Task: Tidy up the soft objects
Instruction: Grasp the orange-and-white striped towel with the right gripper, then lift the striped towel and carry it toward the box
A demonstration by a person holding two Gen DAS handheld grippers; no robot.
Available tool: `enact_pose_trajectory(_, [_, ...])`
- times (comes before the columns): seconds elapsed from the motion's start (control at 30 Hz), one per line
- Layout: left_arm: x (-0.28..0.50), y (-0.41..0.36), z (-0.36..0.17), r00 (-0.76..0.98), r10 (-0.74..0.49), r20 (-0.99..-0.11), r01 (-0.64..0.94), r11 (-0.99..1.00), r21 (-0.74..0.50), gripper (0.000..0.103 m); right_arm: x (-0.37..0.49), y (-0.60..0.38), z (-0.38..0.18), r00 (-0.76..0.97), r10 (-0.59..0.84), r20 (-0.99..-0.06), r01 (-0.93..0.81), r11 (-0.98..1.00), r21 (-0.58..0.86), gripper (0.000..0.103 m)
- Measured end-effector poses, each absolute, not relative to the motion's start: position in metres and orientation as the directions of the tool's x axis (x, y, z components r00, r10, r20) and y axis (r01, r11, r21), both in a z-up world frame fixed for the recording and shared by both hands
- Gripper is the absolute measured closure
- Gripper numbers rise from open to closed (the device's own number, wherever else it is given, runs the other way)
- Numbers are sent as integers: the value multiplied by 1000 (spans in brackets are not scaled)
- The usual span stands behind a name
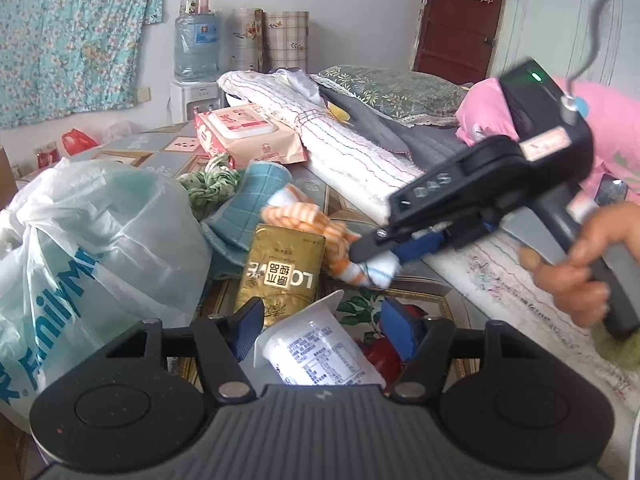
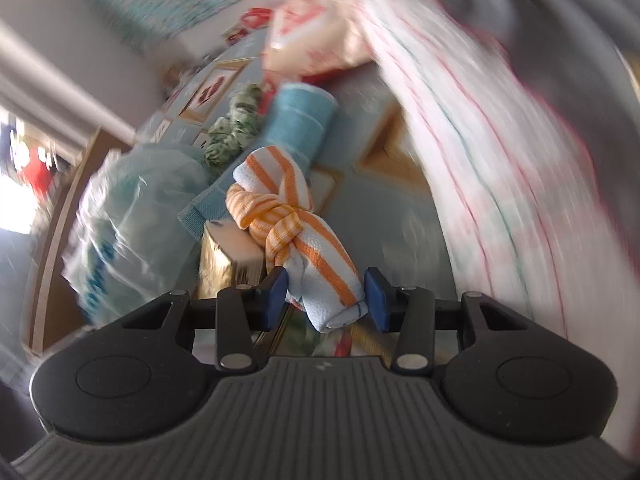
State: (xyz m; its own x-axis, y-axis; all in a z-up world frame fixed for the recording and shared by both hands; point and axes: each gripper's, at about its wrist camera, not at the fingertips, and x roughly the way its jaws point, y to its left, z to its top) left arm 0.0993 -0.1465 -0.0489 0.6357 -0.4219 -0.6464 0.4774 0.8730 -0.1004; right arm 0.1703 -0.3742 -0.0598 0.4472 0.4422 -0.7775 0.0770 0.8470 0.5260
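Note:
A knotted orange-and-white striped towel [image 2: 296,232] lies over a gold carton [image 2: 218,260] on the patterned table [image 2: 400,216]. My right gripper [image 2: 326,298] has its blue pads against both sides of the towel's white end. The left wrist view shows the same grip, with the right gripper [image 1: 384,256] on the striped towel [image 1: 320,224]. My left gripper [image 1: 322,328] is open around a white plastic cup [image 1: 320,356] lying on its side; a gap shows at the right pad. A teal towel [image 1: 256,188] and a green knotted cloth [image 1: 210,184] lie behind.
A large plastic bag [image 1: 92,240] fills the left. A wipes pack [image 1: 248,132], folded white blanket [image 1: 352,160], dark cloths and a pink garment [image 1: 608,120] with a hanger hook [image 1: 600,20] crowd the back and right. A person's hand [image 1: 580,268] holds the right gripper's handle.

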Motion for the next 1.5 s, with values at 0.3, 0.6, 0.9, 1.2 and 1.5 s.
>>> enact_pose_trajectory(0.3, [100, -144, -45, 619, -446, -647, 486, 864, -131, 33, 131, -364, -36, 446, 451, -773, 30, 856, 516, 44])
enact_pose_trajectory(0.6, [92, -159, -41, 640, -436, -633, 500, 861, -88, 33, 182, -343, -47, 494, 405, -770, -70, 901, 429, 59])
enact_pose_trajectory(0.9, [95, -171, -41, 624, -464, -629, 541, 837, -80, 33, 154, -388, -65, 503, 528, -684, 118, 742, 660, 83])
enact_pose_trajectory(1.2, [101, -185, -41, 616, -460, -640, 559, 827, -57, 34, 157, -383, -50, 512, 510, -691, 65, 779, 623, 52])
enact_pose_trajectory(1.5, [111, -198, -44, 605, -441, -663, 567, 823, -30, 34, 176, -374, -70, 475, 531, -701, 11, 793, 609, 66])
